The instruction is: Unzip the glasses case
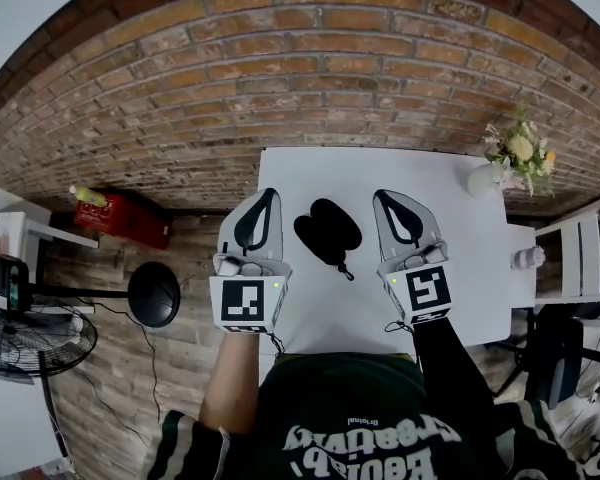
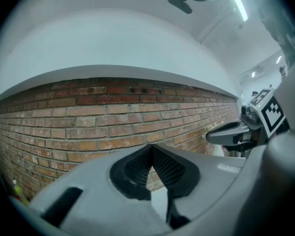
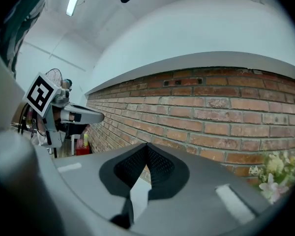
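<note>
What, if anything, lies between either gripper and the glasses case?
Nothing visible does. The glasses case lies on the bare white table between the left gripper and right gripper, both shut and empty; the flower vase stands clear at the far right corner.

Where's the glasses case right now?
Head view: the black glasses case lies on the white table, midway between the left gripper and right gripper, touching neither.

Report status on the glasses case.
Left gripper, right gripper shut, empty. Glasses case on white table between them, untouched. Nothing blocking it.
</note>
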The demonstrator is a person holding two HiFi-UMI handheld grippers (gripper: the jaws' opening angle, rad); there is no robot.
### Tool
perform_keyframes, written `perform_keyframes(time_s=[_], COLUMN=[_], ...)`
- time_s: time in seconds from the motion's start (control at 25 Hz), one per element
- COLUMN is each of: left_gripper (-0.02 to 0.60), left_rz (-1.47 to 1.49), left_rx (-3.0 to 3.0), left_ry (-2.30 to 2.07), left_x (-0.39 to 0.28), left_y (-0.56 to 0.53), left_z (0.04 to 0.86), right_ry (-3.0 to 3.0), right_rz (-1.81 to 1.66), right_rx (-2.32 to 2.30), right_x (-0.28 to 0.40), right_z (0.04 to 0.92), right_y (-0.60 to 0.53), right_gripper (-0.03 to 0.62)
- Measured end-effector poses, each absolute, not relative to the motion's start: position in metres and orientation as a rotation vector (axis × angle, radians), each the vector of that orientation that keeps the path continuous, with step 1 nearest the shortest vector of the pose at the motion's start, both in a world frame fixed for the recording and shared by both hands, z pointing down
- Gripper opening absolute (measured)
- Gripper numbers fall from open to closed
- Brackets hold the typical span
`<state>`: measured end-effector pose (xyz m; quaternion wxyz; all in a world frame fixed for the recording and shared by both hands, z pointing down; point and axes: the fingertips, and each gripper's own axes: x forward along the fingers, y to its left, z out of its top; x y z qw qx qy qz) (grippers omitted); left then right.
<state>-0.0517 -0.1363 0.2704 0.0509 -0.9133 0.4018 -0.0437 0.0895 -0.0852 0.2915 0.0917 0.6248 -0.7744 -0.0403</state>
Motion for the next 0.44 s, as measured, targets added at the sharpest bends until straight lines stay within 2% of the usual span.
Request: perform_keyframes(time_s=[0.44], left_gripper=[0.002], left_rz=[-0.113], left_rx=[-2.816], left_ry=[1.266], left_x=[-0.0595], left_y=[-0.1415], left_z=[0.2762], right_ry=[-2.312], right_rz=[-0.108], right_rx=[1.83], right_x=[0.0844], right_z=[0.2954], right_y=[-0.095], right_gripper=[0.012])
